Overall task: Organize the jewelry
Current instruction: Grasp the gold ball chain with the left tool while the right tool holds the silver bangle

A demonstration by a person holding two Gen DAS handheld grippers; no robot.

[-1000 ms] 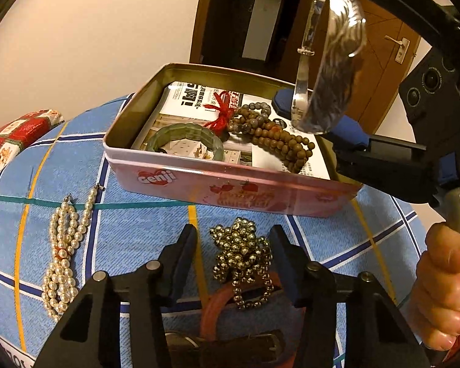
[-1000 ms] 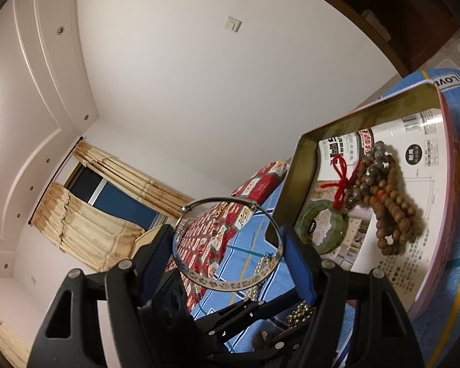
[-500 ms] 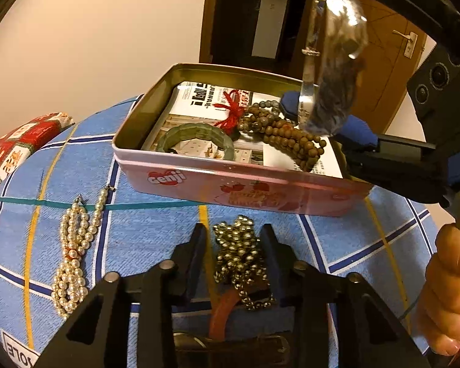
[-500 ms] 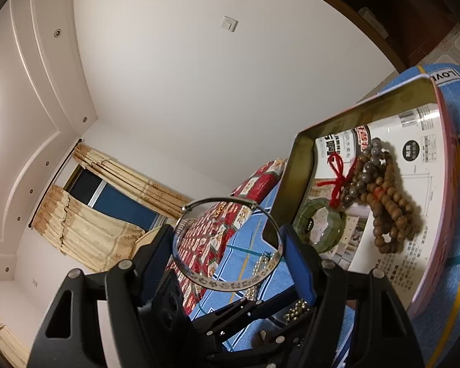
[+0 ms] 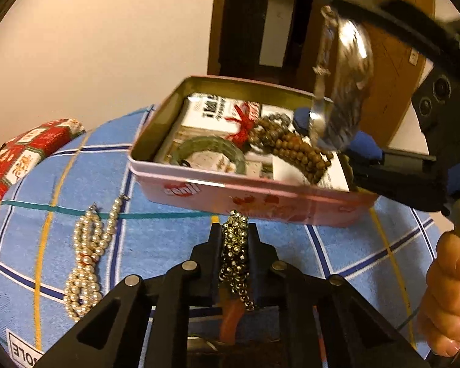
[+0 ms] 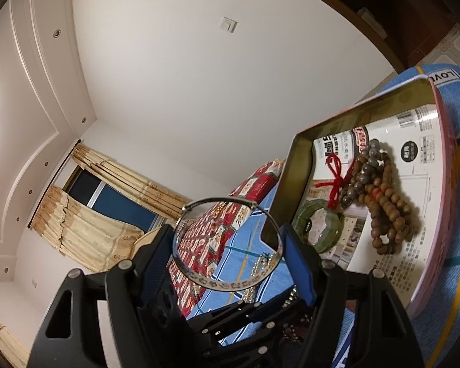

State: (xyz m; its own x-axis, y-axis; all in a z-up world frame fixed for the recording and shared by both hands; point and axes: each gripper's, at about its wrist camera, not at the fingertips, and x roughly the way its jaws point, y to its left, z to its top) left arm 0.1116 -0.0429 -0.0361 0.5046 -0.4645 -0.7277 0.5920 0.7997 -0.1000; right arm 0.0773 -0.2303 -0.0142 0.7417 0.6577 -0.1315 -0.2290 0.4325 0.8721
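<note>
Since the earlier frame: left gripper (image 5: 235,239) narrows from wide-spread; jaws closing, gold bead bracelet (image 5: 236,254) bunched between them.
Location: blue checked cloth (image 5: 156,233), just before the pink tin's (image 5: 260,194) near wall.
Handling, judged: light, limp, slippery, prone to sag; pinch the bunched middle.
Right gripper (image 6: 228,250): fingers spread wide, clamping a stiff silver bangle (image 6: 227,283) across its width, beside the tin's corner.
Also: pearl necklace (image 5: 89,257) toward the cloth's left edge.

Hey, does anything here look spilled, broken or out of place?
Nothing is spilled or damaged. Only the pearl strand lies loose on the blue cloth, outside the pink tin that already holds bracelets.
</note>
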